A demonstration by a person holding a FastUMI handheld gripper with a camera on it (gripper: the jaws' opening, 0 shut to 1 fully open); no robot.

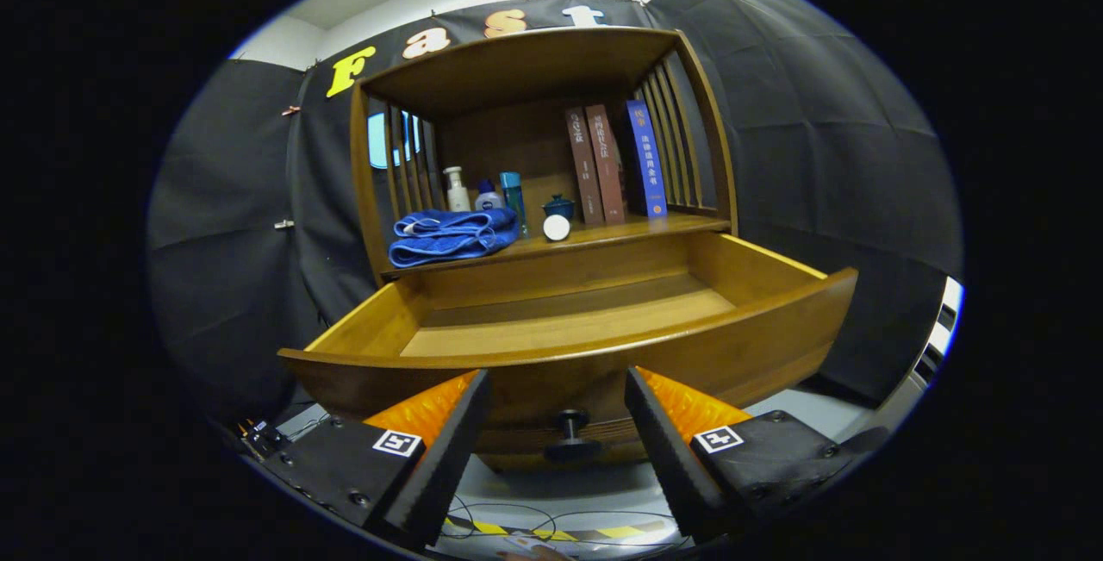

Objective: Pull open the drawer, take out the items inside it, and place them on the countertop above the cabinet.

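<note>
The wooden drawer (569, 345) stands pulled out toward me, and its floor shows bare wood. Its dark round knob (570, 425) sits on the drawer front, between my two fingers and a little beyond them. My gripper (556, 389) is open, its fingers spread to either side of the knob without touching it. On the countertop (620, 233) above the drawer lie a folded blue towel (450, 235), a white bottle (456, 190), a small blue-capped bottle (488, 196), a teal tube (514, 197), a small dark blue lidded pot (558, 206) and a white round lid (557, 227).
Three books (613, 163) stand upright at the back right of the countertop, under the cabinet's top shelf (526, 61). Slatted wooden sides close the cabinet left and right. Cables and yellow-black tape (551, 533) lie on the floor below the drawer.
</note>
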